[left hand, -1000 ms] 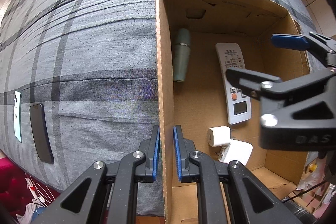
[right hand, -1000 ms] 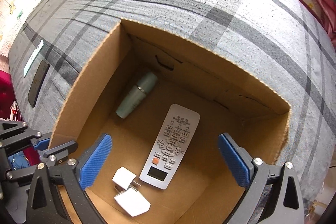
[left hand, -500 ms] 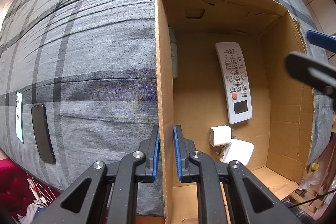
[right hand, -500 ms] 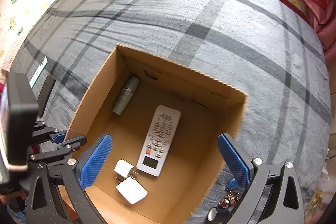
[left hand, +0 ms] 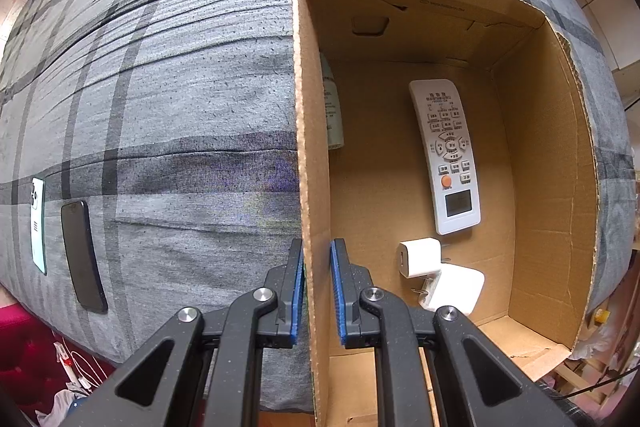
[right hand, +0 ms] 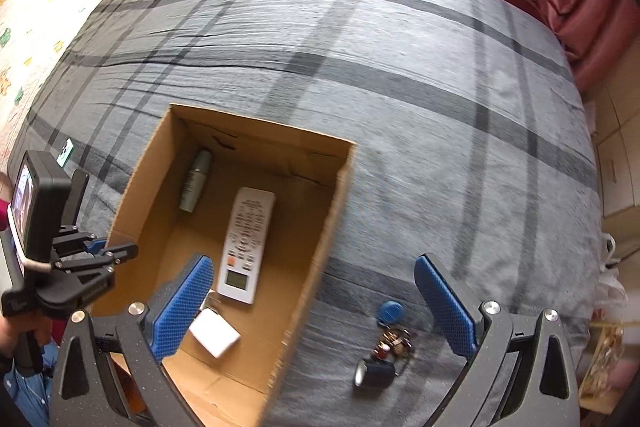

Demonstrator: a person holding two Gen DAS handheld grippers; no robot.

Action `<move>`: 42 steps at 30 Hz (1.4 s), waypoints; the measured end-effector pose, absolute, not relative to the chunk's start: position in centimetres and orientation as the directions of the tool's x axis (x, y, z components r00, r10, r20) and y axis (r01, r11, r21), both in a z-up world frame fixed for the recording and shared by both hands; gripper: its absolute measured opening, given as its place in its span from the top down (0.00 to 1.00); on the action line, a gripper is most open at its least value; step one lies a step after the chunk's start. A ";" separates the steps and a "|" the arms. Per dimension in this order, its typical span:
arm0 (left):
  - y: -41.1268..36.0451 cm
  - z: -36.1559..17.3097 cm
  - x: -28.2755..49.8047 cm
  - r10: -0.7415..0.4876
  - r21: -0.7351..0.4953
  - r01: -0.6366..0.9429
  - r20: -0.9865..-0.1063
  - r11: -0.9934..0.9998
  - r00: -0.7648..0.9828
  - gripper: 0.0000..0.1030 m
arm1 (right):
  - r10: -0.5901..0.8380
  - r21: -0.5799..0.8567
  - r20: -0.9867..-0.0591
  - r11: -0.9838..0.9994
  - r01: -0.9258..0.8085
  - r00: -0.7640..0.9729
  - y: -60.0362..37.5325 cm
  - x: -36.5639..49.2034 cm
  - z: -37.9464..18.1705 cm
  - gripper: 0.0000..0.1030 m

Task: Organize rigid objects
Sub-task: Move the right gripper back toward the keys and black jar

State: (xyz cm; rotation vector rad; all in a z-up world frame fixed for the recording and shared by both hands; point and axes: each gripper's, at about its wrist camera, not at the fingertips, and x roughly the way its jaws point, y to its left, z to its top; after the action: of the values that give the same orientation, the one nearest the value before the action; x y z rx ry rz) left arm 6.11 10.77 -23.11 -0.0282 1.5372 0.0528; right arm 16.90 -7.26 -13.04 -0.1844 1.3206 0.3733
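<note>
We keep the left gripper pinched on the left wall of the cardboard box, most likely to steady it on the soft bed while things go in; the remote, two white chargers and a green bottle already lie inside. Our right gripper hangs spread and empty over the box's right wall — the key bunch waits just beside that wall near the bed's front edge, and two phones lie by the left edge.

Box: matt brown corrugated cardboard, rough-cut edges. Bedcover: woven grey cloth, creased. Remote: smooth white plastic. Phone: glossy black.
</note>
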 end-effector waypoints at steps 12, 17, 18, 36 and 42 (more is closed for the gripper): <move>10.6 -23.0 6.1 0.024 0.022 -0.047 -0.999 0.999 0.033 0.87 | 0.095 0.047 -0.981 0.963 -0.265 0.171 -12.9 14.8 -14.1 0.00; 10.5 -23.0 6.1 0.022 0.020 -0.047 -0.999 0.999 0.034 0.87 | 0.072 0.036 -0.987 0.971 -0.237 0.146 -14.3 14.1 -15.3 0.00; 10.5 -23.0 6.1 0.022 0.020 -0.047 -0.999 0.999 0.035 0.87 | 0.068 0.034 -0.988 0.972 -0.234 0.141 -14.5 14.1 -15.5 0.00; 10.3 -22.8 6.0 0.031 0.029 -0.046 -0.999 0.999 0.037 0.87 | 0.018 0.015 -1.000 0.987 -0.161 0.022 -17.5 11.2 -22.7 0.00; 10.1 -22.7 5.9 0.036 0.034 -0.046 -0.999 0.998 0.037 0.87 | 0.000 0.004 -1.000 0.988 -0.154 -0.023 -17.9 10.2 -25.2 0.00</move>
State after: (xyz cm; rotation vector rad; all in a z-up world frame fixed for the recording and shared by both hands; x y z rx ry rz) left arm 5.91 10.14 -22.73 -0.0082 1.5322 0.0624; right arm 10.20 -17.87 -25.17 -0.1204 1.5901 0.1235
